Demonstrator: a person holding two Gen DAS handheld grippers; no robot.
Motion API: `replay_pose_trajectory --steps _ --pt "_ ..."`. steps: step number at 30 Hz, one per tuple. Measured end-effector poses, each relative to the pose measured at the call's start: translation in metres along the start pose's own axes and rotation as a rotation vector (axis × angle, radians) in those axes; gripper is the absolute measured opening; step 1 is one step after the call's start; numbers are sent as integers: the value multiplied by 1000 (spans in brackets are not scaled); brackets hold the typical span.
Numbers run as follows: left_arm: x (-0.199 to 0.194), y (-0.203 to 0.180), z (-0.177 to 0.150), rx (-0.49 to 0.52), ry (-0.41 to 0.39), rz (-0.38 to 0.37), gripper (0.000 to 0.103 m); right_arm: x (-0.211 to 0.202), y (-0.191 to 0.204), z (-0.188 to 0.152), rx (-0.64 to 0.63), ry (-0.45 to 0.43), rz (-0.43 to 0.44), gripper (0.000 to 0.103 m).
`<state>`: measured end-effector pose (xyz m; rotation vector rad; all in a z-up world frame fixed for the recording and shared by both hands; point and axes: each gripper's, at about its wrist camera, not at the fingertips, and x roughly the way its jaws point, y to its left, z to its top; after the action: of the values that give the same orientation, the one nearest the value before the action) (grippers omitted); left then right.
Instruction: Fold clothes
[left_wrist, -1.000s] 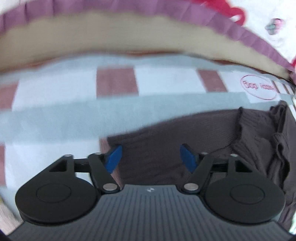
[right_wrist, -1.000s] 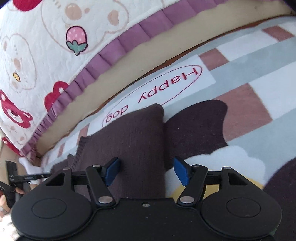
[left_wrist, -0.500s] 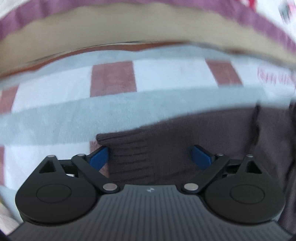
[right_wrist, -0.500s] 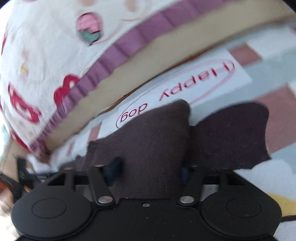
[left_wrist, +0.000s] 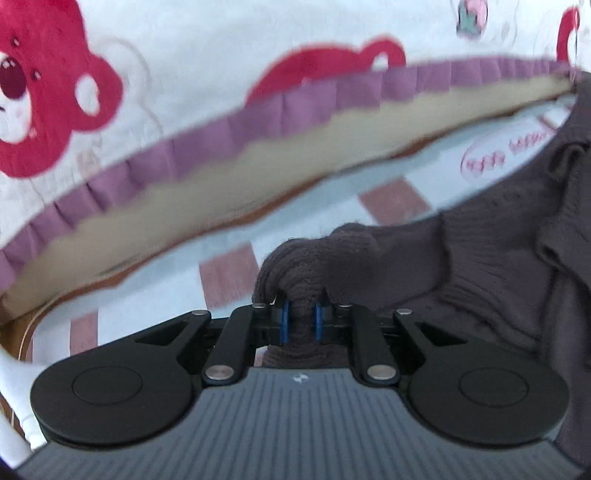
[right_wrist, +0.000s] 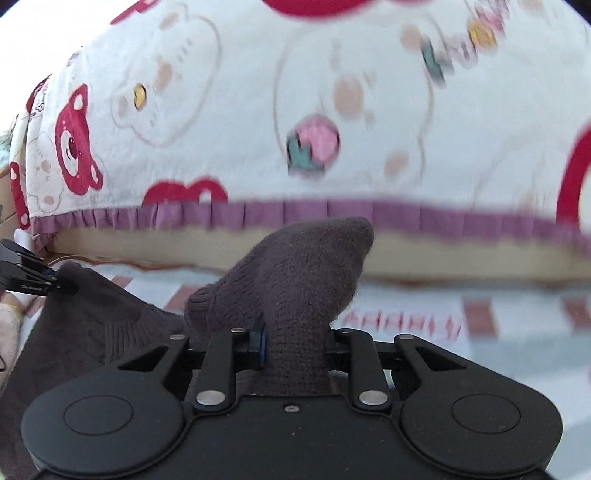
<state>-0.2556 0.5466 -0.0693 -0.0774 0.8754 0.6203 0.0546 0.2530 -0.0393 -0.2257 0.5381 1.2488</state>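
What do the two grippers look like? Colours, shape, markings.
Both share one build. The left gripper has blue pads on black linkage arms with silver pivot pins, two round black discs, and a grey ribbed body with a small white logo. The right gripper has the same black linkages, pins and discs, but a smooth black body with a centre screw. No cables or sleeves are visible.

The left gripper (left_wrist: 300, 325) had just closed, its blue pads (left_wrist: 283, 325) pinching a bunched corner of the dark brown knit sweater (left_wrist: 480, 266) above the checked blanket (left_wrist: 229, 280).
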Motion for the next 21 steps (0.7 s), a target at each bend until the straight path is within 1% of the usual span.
replay_pose_trajectory --steps 2,3,4,5,6,7,8,9,10,12,14,15,16,18,21 --pt "-5 10 8 -46 -54 9 12 3 -6 19 -9 -33 -10 25" --pt "-5 15 12 -71 -77 17 12 9 -12 27 12 -29 -19 26" --pt "-2 18 16 -95 -97 21 16 18 -19 34 40 -12 -26 29" --pt "5 20 18 -122 -105 20 33 30 -25 40 67 13 -57 37" --pt "15 20 17 -146 -81 30 46 43 -27 41 79 41 -120 44" --pt "26 20 16 -169 -48 44 62 54 -27 41 79 66 -192 50" --pt "36 20 12 -178 -2 55 62 58 -23 39 72 77 -232 50" --pt "44 20 5 -177 59 54 62 58 -14 36 61 77 -248 50" --pt "52 19 -3 -173 124 49 62 55 -3 31 53 77 -220 50" --pt "64 19 -20 -186 248 25 62 43 26 14 42 86 -94 50" --pt "73 23 -32 -236 347 10 62 34 61 -10 26 131 36 51" --pt "75 27 -36 -284 372 3 62 30 80 -25 7 155 97 50" --pt "75 31 -40 -350 394 -22 62 26 103 -39 -26 177 154 50" --pt "73 38 -46 -488 435 -99 62 19 147 -62 -103 212 257 50" --pt "60 33 -48 -510 444 -151 62 13 204 -81 -220 239 385 51"
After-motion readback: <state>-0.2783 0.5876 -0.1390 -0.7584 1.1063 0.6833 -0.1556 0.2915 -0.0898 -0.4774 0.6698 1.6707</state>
